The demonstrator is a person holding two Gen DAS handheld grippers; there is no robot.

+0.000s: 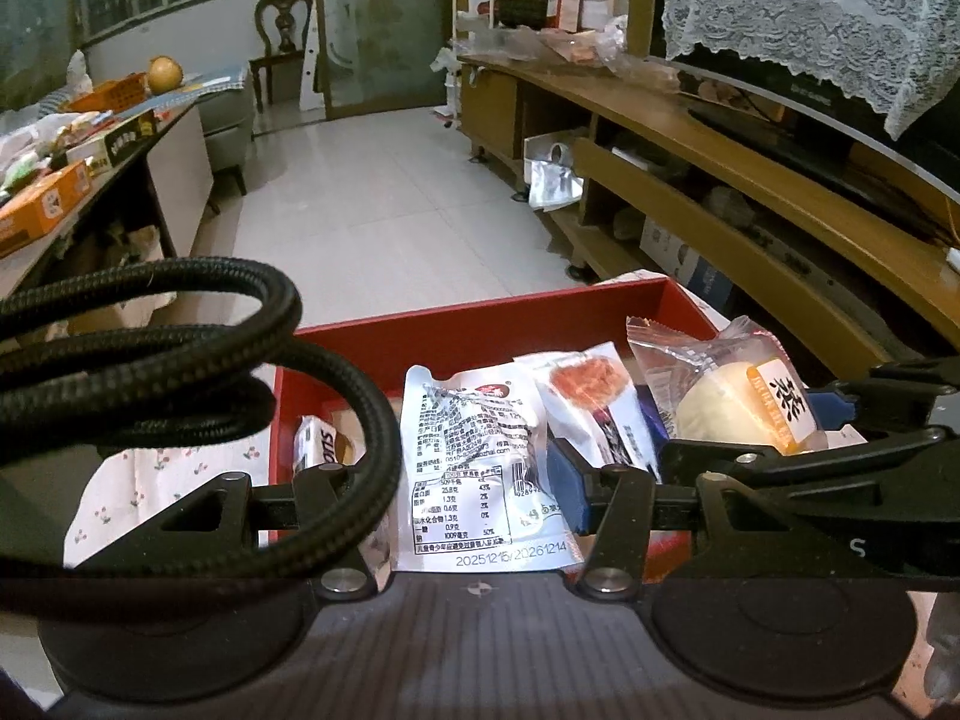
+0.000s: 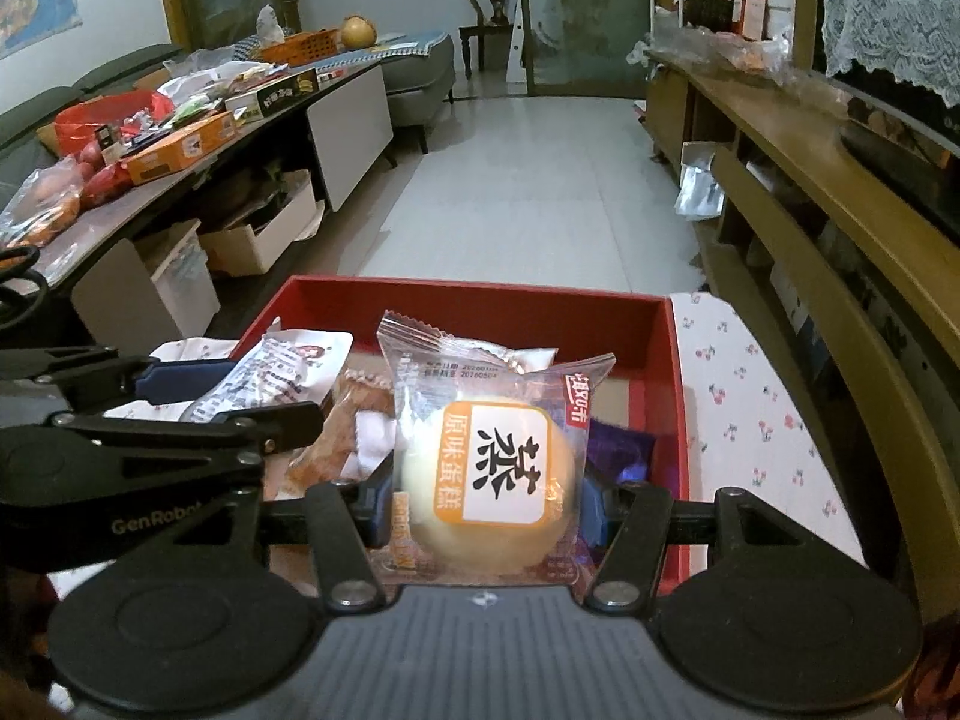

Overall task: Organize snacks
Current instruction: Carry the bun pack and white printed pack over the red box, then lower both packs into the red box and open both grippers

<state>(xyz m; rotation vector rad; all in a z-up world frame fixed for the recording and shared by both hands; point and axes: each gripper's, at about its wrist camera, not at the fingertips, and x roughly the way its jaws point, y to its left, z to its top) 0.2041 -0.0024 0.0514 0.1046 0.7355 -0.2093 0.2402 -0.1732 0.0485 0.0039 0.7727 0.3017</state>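
snacks are lying in the red box point(image 2: 666, 360) on a flowered cloth point(image 2: 756, 408), tiled floor point(image 2: 540, 180) stretching beyond; left gripper point(image 1: 480, 492) is clamping a silver packet point(image 1: 474, 468), right gripper point(image 2: 486, 510) a wrapped cake point(image 2: 486, 474).

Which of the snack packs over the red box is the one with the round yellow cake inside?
The clear packet with the orange-and-white label, held in the right gripper. The silver packet in the left gripper is opaque, showing only a printed nutrition table.
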